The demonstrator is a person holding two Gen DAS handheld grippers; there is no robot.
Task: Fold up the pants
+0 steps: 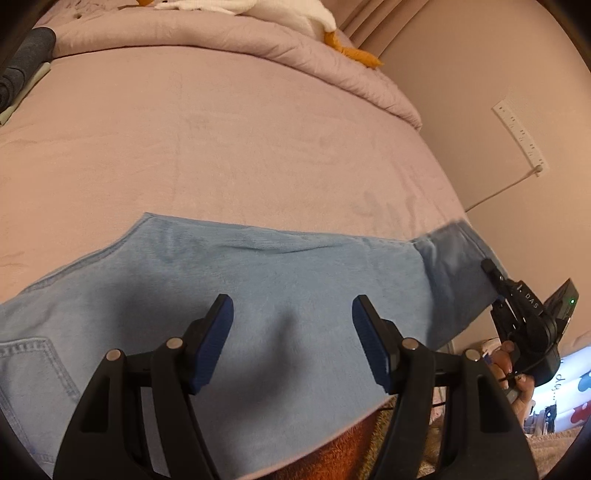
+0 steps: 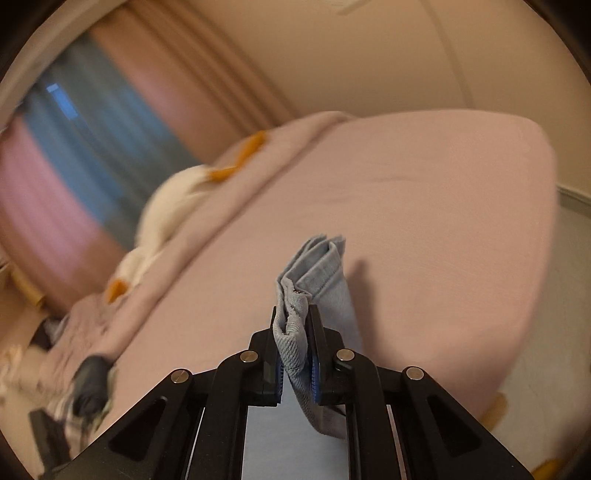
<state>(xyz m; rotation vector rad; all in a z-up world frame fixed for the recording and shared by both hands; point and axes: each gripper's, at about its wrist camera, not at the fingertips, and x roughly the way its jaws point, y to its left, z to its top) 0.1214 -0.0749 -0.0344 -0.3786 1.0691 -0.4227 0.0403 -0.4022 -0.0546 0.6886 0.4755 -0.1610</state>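
The wide bed (image 1: pixel 221 129) under its dusty-pink plush cover carries your light blue denim pants (image 1: pixel 229 280), spread flat across its near edge — one back pocket visible at the left. Your left tongs (image 1: pixel 291 317) hang above the fabric, blue pads apart, gripping nothing. Your right tongs (image 2: pixel 295 332) are clamped on a bunched hem of the pants — lifted off the bed.

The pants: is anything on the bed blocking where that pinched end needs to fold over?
Nothing visible does. The right gripper pinches the hem of the pants, and the rest lies flat with only bare bed beside it. The open left gripper hovers above the denim, and the plush toy sits far off.
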